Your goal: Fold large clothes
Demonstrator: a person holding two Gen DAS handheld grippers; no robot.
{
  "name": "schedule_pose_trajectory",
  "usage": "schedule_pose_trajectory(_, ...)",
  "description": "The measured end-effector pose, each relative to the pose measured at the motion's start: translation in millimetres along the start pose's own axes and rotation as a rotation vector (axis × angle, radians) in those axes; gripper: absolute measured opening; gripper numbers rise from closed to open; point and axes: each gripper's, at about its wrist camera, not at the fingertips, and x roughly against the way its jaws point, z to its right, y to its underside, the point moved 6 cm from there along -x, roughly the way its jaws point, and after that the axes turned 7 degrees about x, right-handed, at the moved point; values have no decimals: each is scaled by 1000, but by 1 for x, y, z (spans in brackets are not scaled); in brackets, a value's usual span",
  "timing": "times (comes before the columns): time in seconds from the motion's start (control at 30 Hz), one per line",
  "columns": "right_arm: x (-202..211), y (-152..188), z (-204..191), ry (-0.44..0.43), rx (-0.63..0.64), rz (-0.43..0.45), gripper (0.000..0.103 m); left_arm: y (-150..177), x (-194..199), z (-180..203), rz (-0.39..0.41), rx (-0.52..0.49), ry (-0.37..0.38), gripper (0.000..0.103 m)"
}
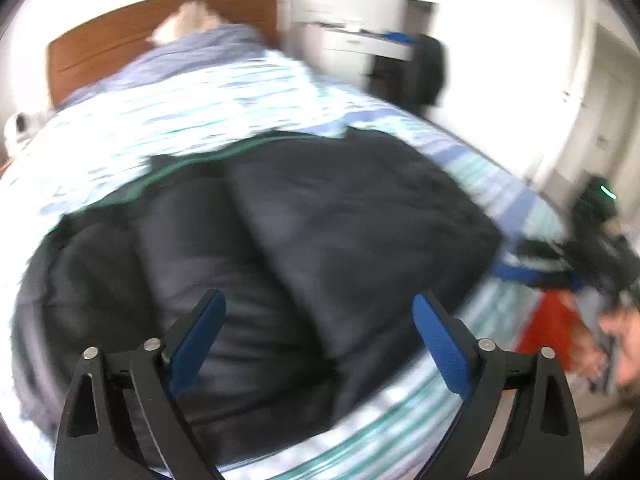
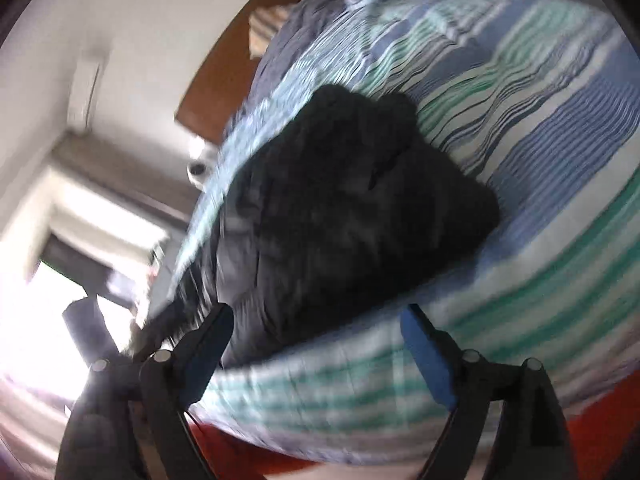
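Observation:
A large black padded jacket (image 1: 280,240) lies folded in a bundle on a striped bed cover (image 1: 200,96). My left gripper (image 1: 318,320) is open and empty, just above the near part of the jacket. In the right wrist view the jacket (image 2: 340,220) lies further off on the striped cover (image 2: 540,160). My right gripper (image 2: 316,336) is open and empty, over the bed's near edge, apart from the jacket. It also shows at the right of the left wrist view (image 1: 600,240), held in a hand. Both views are blurred.
A wooden headboard (image 1: 120,40) and a pillow (image 1: 188,20) stand at the far end of the bed. A dark chair (image 1: 420,72) and white desk (image 1: 360,44) stand beyond the bed. A bright window (image 2: 60,280) is on the left of the right wrist view.

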Motion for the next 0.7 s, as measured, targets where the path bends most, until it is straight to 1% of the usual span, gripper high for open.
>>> schedule_pose_trajectory(0.03, -6, -6, 8, 7, -44, -3, 87, 5, -13, 6, -39, -23, 27, 96)
schedule_pose_trajectory(0.07, -15, -9, 15, 9, -95, -19, 88, 9, -27, 7, -84, -25, 45, 96)
schedule_pose_trajectory(0.1, -23, -11, 21, 7, -136, -32, 89, 19, -47, 5, -154, -6, 69, 96)
schedule_pose_trajectory(0.13, -31, -16, 24, 0, -175, -31, 92, 27, -55, 1, -163, 1, 70, 97)
schedule_pose_trajectory(0.17, -36, -21, 25, -1, -187, -22, 93, 30, -60, 1, -164, 3, 84, 101)
schedule_pose_trajectory(0.23, -45, -32, 23, -4, -202, -7, 93, 29, -67, -5, -168, 32, 110, 102)
schedule_pose_trajectory(0.3, -56, -40, 22, -38, -229, 35, 93, 26, -67, -9, -174, 73, 143, 102)
schedule_pose_trajectory(0.33, -58, -41, 24, -28, -236, 53, 89, 23, -66, -14, -181, 82, 157, 102)
schedule_pose_trajectory(0.37, -59, -40, 24, -16, -233, 67, 69, 22, -65, -15, -190, 82, 167, 102)
schedule_pose_trajectory(0.4, -56, -37, 21, -21, -215, 91, 53, 29, -61, -15, -197, 82, 169, 102)
schedule_pose_trajectory(0.43, -50, -39, 18, -32, -196, 107, 33, 26, -54, -19, -215, 87, 164, 100)
schedule_pose_trajectory(0.47, -42, -39, 11, -33, -161, 125, 29, 21, -45, -24, -240, 111, 167, 96)
schedule_pose_trajectory(0.5, -33, -39, 1, -28, -116, 143, 29, 14, -34, -29, -250, 137, 172, 94)
schedule_pose_trajectory(0.53, -24, -39, -12, -20, -52, 165, 28, 5, -22, -33, -242, 156, 169, 93)
schedule_pose_trajectory(0.57, -17, -39, -25, -10, 14, 181, 28, -9, -8, -38, -225, 160, 157, 93)
schedule_pose_trajectory(0.6, -9, -40, -48, 9, 119, 199, 28, -30, 5, -41, -197, 151, 141, 93)
schedule_pose_trajectory(0.63, -4, -39, -65, 18, 190, 209, 28, -51, 20, -43, -168, 137, 130, 93)
schedule_pose_trajectory(0.67, -2, -38, -85, 29, 274, 220, 28, -72, 34, -40, -146, 123, 128, 94)
schedule_pose_trajectory(0.7, 0, -33, -113, 49, 390, 232, 28, -87, 43, -36, -135, 111, 133, 94)
